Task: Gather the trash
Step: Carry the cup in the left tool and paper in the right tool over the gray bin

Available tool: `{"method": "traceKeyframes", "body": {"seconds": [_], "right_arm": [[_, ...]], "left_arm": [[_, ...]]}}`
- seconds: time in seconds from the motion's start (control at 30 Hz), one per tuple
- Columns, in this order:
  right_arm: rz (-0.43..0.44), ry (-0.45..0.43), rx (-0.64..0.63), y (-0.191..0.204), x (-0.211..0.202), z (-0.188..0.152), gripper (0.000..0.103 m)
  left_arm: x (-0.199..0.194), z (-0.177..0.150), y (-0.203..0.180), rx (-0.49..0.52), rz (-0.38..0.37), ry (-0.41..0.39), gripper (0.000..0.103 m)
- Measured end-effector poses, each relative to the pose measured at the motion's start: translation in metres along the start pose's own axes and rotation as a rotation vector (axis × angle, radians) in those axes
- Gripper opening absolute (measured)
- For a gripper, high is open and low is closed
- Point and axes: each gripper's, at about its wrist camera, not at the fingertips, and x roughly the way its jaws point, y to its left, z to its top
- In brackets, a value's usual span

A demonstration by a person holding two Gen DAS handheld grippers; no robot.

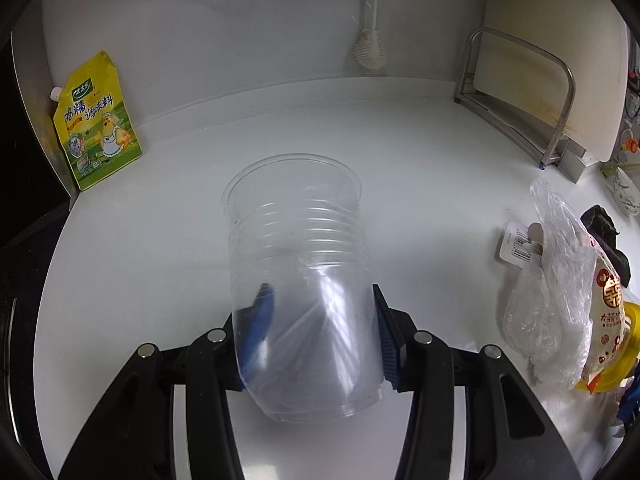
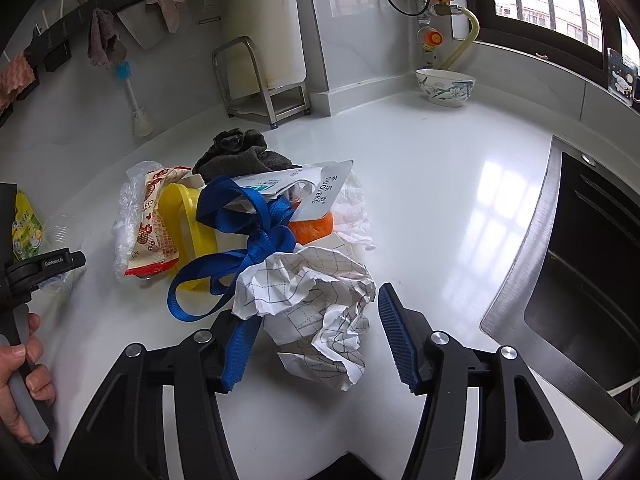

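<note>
Trash is heaped at frame centre on a glossy white worktop; a sink is seen at right. A clear cup, apparently empty, is clamped in the left tongs. Crumpled paper is loosely flanked by the wide right tongs.

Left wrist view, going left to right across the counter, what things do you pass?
Yellow seasoning pouch → clear plastic cup held in the left tongs → bottle brush on the wall → metal rack → clear plastic bag.
</note>
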Motion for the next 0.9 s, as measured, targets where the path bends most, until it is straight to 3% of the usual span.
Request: {"method": "traceKeyframes", "body": {"seconds": [0.07, 0.23, 0.6, 0.9], "right_arm": [[0.004, 0.005, -0.003, 0.001, 0.001, -0.001, 0.046], [0.035, 0.001, 0.028, -0.006, -0.006, -0.002, 0.042], [0.025, -0.016, 0.057, -0.022, -0.043, -0.020, 0.041], [0.047, -0.054, 0.081, -0.033, -0.097, -0.046, 0.041]], "left_arm": [[-0.005, -0.006, -0.003, 0.021, -0.006, -0.002, 0.047], [-0.021, -0.023, -0.005, 0.072, -0.023, -0.011, 0.046], [-0.083, -0.063, -0.009, 0.150, -0.101, -0.040, 0.046], [-0.142, -0.104, -0.023, 0.209, -0.168, -0.078, 0.046]]}}
